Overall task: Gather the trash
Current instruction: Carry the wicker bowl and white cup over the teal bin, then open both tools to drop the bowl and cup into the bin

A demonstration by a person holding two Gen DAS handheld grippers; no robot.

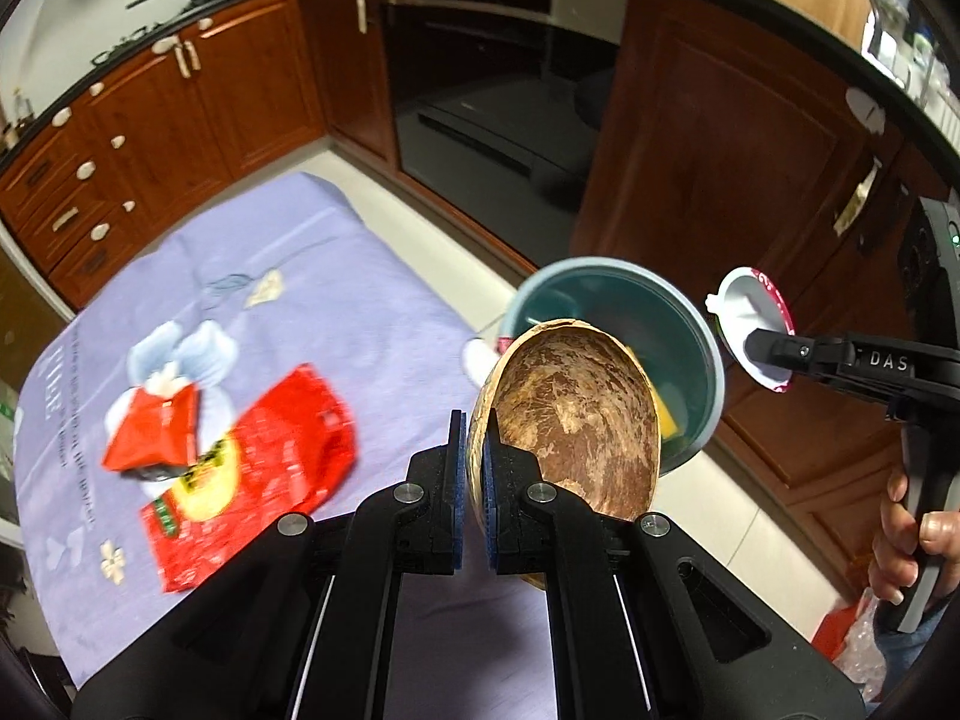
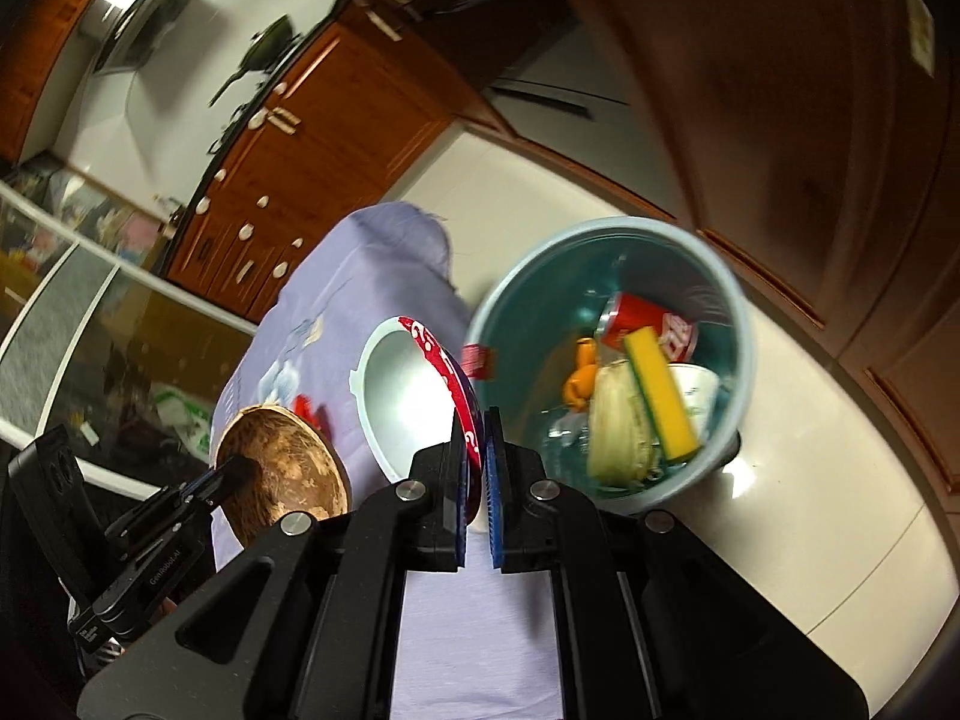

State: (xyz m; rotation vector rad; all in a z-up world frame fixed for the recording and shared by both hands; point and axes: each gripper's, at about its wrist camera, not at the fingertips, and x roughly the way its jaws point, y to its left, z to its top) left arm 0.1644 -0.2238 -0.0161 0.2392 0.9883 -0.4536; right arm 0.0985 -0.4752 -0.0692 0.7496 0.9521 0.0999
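My left gripper (image 1: 475, 438) is shut on the rim of a brown coconut shell half (image 1: 576, 414), held near the table's right edge in front of the teal bin (image 1: 690, 312). My right gripper (image 2: 478, 438) is shut on the rim of a white paper bowl with a red patterned outside (image 2: 402, 396), just left of the bin (image 2: 738, 324). In the left wrist view the right gripper (image 1: 759, 348) holds that bowl (image 1: 744, 312) beside the bin. The shell (image 2: 282, 474) and the left gripper (image 2: 240, 471) show at lower left in the right wrist view.
Red snack wrappers (image 1: 252, 450) lie on the lilac tablecloth (image 1: 300, 276). The bin holds a red can (image 2: 648, 324), a yellow sponge (image 2: 660, 396), a white cup (image 2: 699, 387) and other scraps. Wooden cabinets (image 1: 720, 138) and a white floor (image 2: 810, 480) surround it. A hand (image 1: 912, 546) grips the right tool.
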